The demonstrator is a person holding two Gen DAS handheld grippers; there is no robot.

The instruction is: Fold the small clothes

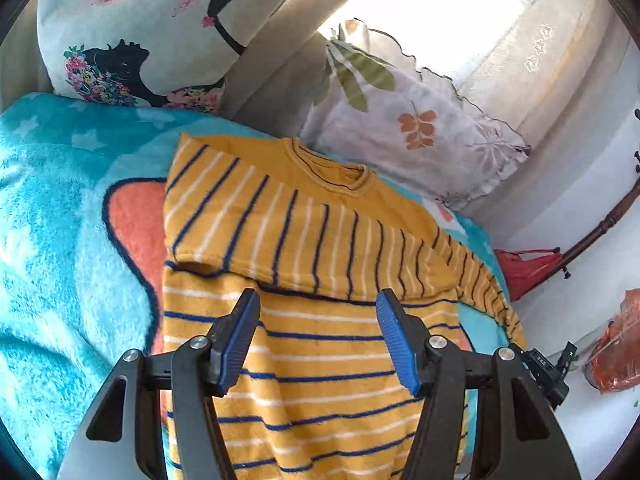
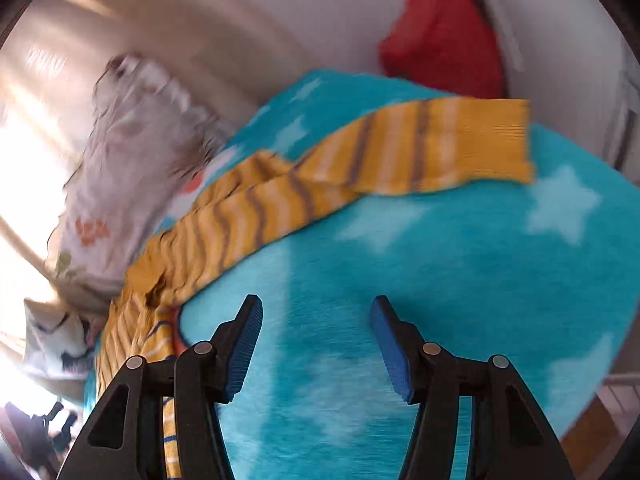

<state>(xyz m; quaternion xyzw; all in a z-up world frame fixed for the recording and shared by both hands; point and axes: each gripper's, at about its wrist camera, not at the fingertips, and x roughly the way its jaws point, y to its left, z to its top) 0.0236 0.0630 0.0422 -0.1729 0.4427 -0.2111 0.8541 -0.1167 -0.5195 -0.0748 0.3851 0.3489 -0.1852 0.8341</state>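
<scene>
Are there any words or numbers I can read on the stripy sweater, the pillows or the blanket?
None can be read.
Yellow striped sweater: stripes only.
Blue star blanket: stars only.
Silhouette pillow: flowers and butterflies, no words.
Leaf pillow: leaves only.
Small black device at the right gripper's edge: tiny marks, too small to read.

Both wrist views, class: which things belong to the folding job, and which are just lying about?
Job: striped sweater, its unfolded sleeve, left gripper, right gripper, both open.
Lying about: blue star blanket, silhouette pillow, leaf-print pillow, red bag.
</scene>
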